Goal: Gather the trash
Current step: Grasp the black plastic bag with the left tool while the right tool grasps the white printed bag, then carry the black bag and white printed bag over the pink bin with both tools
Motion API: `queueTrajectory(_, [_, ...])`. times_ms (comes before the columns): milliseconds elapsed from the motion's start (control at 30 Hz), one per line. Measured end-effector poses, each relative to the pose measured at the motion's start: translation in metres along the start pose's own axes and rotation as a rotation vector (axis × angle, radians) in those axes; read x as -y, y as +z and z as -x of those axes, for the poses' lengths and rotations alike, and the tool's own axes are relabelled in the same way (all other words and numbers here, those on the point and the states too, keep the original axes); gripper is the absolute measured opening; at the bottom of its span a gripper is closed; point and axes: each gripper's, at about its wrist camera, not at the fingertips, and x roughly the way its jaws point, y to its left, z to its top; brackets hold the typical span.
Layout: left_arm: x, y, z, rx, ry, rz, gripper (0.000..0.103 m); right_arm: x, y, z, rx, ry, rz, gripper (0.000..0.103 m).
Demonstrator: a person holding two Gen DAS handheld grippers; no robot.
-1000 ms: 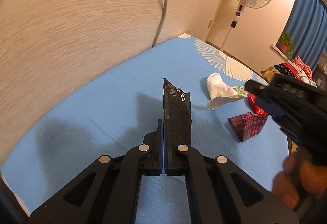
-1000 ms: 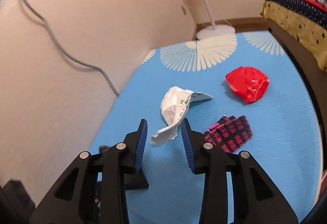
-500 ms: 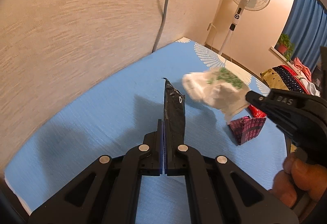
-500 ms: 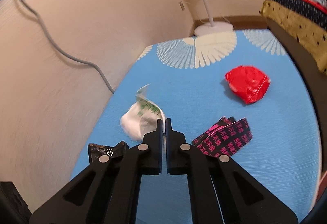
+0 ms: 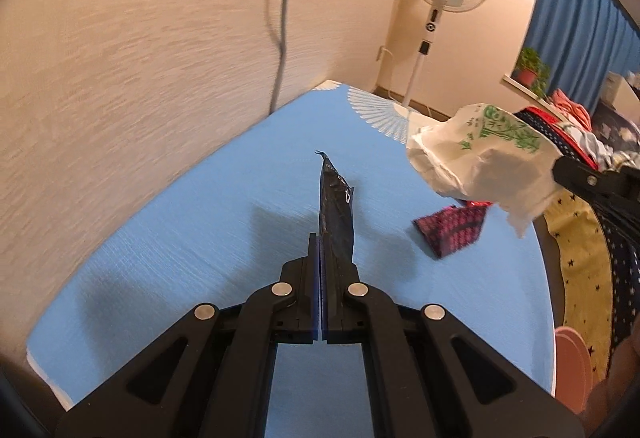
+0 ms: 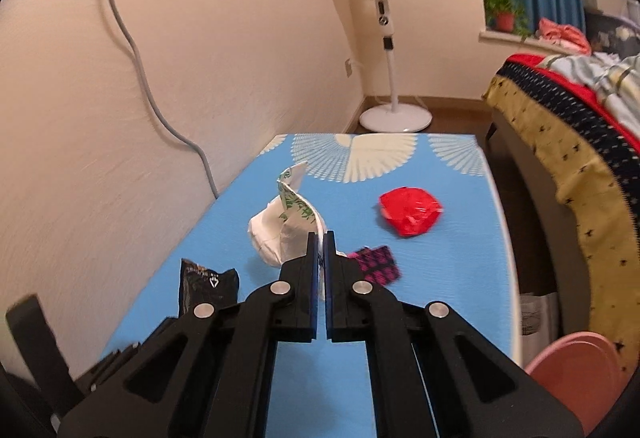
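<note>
Left gripper (image 5: 321, 238) clamped on black foil wrapper (image 5: 336, 206), long axis pointing far; right gripper (image 6: 319, 238) clamped on crumpled white plastic bag (image 6: 280, 230). Pink-black packet (image 6: 376, 264) lay nearer right gripper, red wrapper (image 6: 410, 211) farther, on blue mat (image 6: 440, 278).

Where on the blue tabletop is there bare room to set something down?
Bare: the wall-side strip of the blue tabletop and the far fan-patterned end. Crowded: the middle, holding the red bag and the pink-black wrapper.
</note>
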Motion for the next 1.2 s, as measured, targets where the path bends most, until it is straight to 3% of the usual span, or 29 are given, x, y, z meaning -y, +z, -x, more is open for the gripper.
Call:
queueTrajectory(733, [0.048,-0.03,0.056,0.044,-0.11,-0.177,0.0,0.084,-0.059,0.14,0.1,-0.194,-0.112,0.003])
queueTrajectory(1200, [0.087,-0.047,0.069,0.04,-0.222,-0.243,0.0,0.135,-0.099,0.169,0.103,-0.346,-0.211,0.003])
